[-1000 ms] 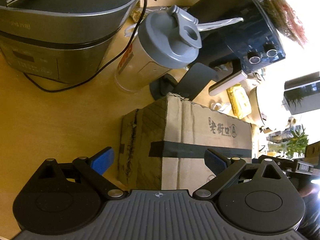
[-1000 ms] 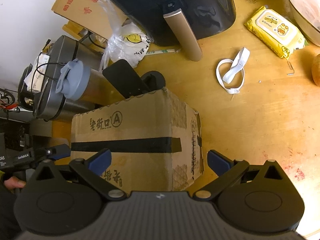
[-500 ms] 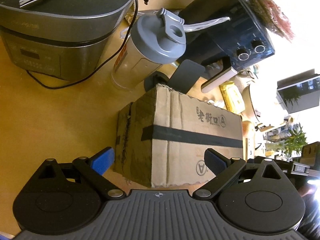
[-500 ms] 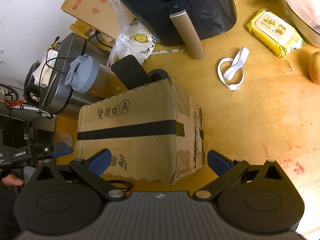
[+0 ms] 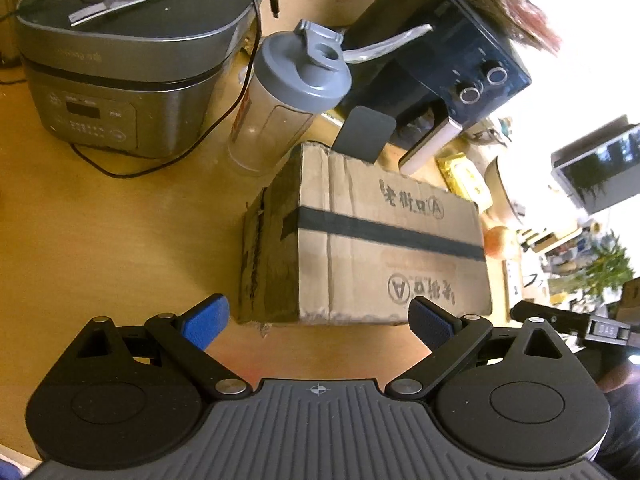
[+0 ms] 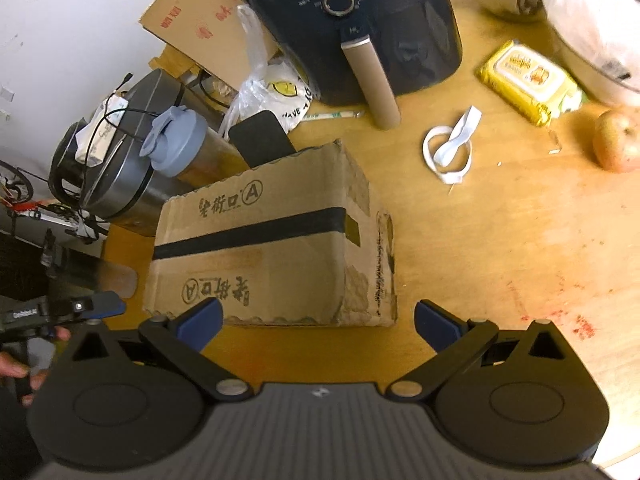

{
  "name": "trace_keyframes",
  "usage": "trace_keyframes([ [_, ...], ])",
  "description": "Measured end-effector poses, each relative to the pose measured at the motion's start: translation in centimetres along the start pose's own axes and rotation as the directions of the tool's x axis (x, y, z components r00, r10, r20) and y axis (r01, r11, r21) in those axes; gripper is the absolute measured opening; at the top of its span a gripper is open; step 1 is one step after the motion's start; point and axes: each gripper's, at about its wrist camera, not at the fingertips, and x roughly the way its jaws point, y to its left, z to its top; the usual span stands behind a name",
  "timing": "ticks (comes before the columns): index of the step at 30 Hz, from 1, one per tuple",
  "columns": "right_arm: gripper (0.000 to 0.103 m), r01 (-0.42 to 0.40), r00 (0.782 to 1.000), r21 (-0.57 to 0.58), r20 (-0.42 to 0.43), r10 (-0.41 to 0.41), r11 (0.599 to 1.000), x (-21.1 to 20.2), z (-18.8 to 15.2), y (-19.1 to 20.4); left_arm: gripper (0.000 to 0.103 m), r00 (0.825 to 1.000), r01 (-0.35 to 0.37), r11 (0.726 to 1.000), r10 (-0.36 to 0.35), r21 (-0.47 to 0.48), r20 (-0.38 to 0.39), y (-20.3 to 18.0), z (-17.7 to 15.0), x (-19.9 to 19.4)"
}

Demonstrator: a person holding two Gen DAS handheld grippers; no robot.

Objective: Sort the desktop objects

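A taped cardboard box (image 5: 368,248) with printed characters rests on the wooden table (image 5: 100,240). My left gripper (image 5: 319,322) is open just short of the box's near edge, and its blue pads do not touch it. In the right wrist view the same box (image 6: 280,248) lies ahead of my right gripper (image 6: 318,324), which is also open and holds nothing. The left gripper's blue tip (image 6: 100,306) shows at that view's left edge, with a hand (image 6: 16,368) below it.
Behind the box stand a grey-lidded shaker bottle (image 5: 288,100), a rice cooker (image 5: 120,68) with a black cable, a dark air fryer (image 6: 360,20) and a black stand (image 6: 260,138). To the right lie a white strap (image 6: 450,148), yellow wipes (image 6: 528,80) and an apple (image 6: 616,146).
Both grippers have drawn back from the box, which now sits farther ahead in each view. Their fingers have stayed open throughout.
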Motion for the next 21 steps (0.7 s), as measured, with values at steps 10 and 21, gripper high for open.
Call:
trace_keyframes([
  [10, 0.103, 0.069, 0.993, -0.162, 0.11, -0.051, 0.984, -1.2, -5.1, 1.1, 0.099, 0.99, -0.073, 0.988, 0.054, 0.137, 0.133, -2.4, -5.4, -1.4],
  [21, 0.103, 0.147, 0.986, -0.265, 0.12, -0.119, 0.953, -2.6, -10.5, 1.7, 0.099, 0.98, -0.169, 0.964, 0.141, 0.206, 0.143, -4.4, -10.7, -1.9],
])
